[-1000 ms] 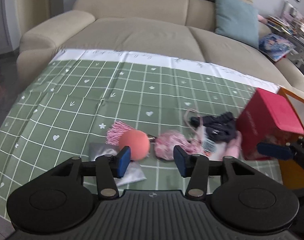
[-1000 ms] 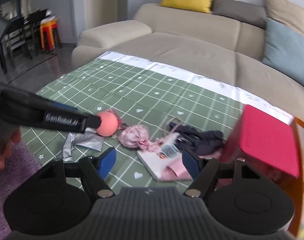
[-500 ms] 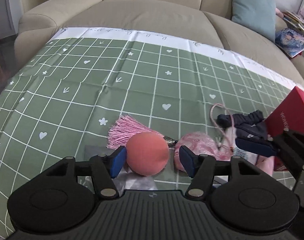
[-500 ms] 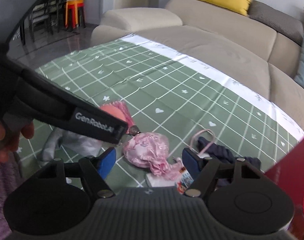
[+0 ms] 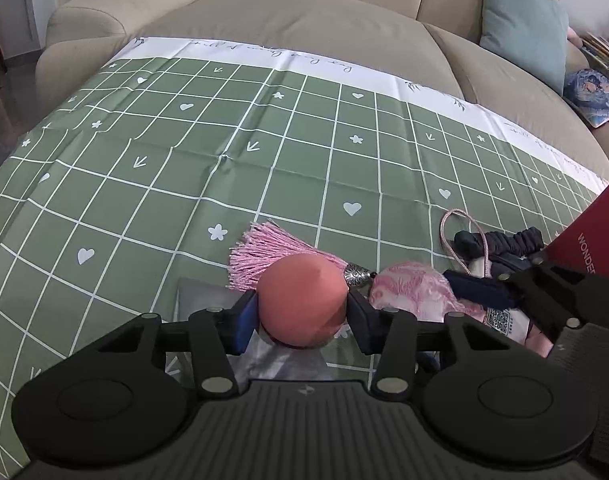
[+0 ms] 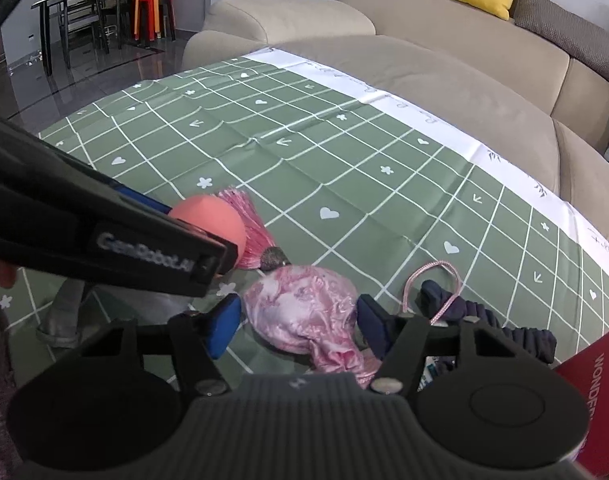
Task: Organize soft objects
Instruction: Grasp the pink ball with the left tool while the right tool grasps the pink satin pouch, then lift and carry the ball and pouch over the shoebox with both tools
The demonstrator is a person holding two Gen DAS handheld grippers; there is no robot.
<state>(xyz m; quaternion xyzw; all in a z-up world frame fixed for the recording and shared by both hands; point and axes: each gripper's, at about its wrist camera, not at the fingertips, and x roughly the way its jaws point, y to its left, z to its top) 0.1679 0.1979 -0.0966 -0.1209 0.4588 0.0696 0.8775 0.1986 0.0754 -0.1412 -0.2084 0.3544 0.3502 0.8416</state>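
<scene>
While left gripper (image 5: pixel 302 314) clamps one coral ball (image 5: pixel 303 301), right gripper (image 6: pixel 298 326) wide around one pink pouch (image 6: pixel 304 312).

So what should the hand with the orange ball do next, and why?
Probably lift it a little. The left gripper has its jaws touching both sides of the orange ball, which sits low over the green cloth by the pink tassel.

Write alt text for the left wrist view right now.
The left hand-held gripper has its blue pads against both sides of a coral ball on a green checked cloth. A pink tassel lies behind the ball, a pink pouch to its right, and a beige sofa beyond.
</scene>
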